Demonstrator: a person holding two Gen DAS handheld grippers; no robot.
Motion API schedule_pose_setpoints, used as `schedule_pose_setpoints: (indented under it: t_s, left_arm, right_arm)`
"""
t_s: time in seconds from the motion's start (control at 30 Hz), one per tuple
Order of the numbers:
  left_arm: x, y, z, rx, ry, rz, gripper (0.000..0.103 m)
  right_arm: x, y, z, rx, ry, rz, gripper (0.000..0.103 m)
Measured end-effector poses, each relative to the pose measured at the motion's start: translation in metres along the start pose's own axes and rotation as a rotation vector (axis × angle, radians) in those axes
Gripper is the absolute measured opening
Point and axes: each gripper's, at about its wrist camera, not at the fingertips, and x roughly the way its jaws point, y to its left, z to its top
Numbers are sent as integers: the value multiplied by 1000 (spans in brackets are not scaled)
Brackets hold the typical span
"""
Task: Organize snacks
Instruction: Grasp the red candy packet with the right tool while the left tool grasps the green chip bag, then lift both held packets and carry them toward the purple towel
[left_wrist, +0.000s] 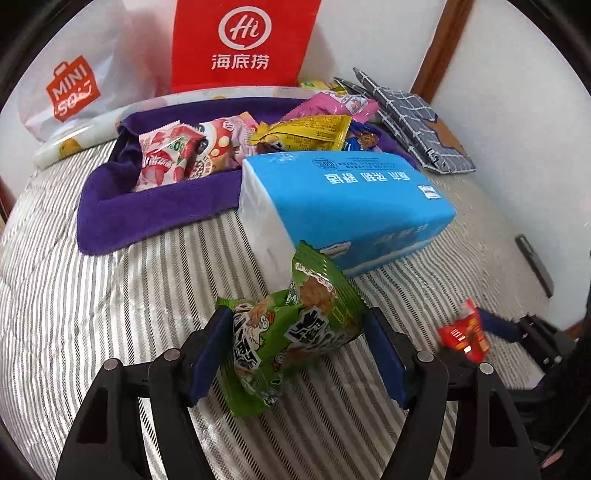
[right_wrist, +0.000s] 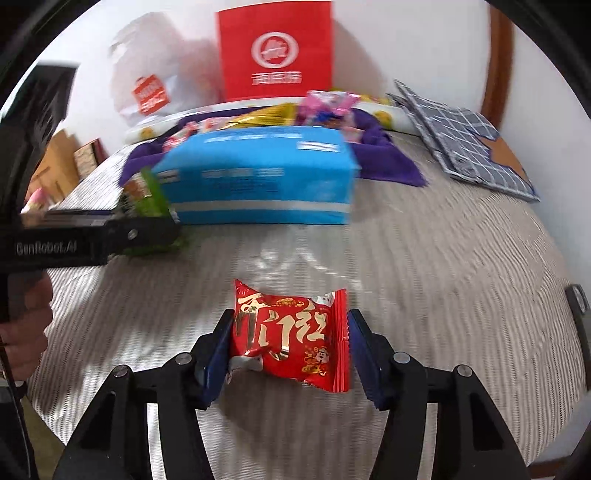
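My left gripper (left_wrist: 297, 321) is shut on a green snack packet (left_wrist: 314, 295), held just above the striped bed cover (left_wrist: 92, 314); a second green packet hangs with it. My right gripper (right_wrist: 291, 321) is shut on a red snack packet (right_wrist: 291, 336), its blue pads at the packet's two sides. The red packet (left_wrist: 463, 336) also shows low on the right in the left wrist view. The green packet (right_wrist: 146, 195) appears at the left in the right wrist view. Beyond both lies a purple towel-lined tray (left_wrist: 147, 210) holding several snack packets.
A blue tissue pack (left_wrist: 343, 199) lies in front of the tray. A red paper bag (left_wrist: 240, 44) and a white shopping bag (left_wrist: 74, 85) stand against the wall behind. Folded plaid fabric (left_wrist: 413, 122) lies at the back right. A dark flat object (left_wrist: 535, 266) lies by the bed's right edge.
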Motion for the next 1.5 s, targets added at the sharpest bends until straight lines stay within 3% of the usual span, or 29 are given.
schedule_pose_setpoints:
  t_s: [0.17,0.43,0.63,1.5]
  left_arm:
    - [4,-4,-1,18,-23,40,70]
    - [-5,6,-6,-40,-70,76,63]
    - [-5,10,-10,-62,-91,59,63]
    - [-3,18,-10,-135,-95,12,64]
  right_arm:
    - [-1,-21,3,22,0,-13,56]
    - [4,-35,24,17,-36,-33,52]
    - [22,-34,34,-10,-28,-41,52]
    - [25,-31,32,-30,-19,-32,58]
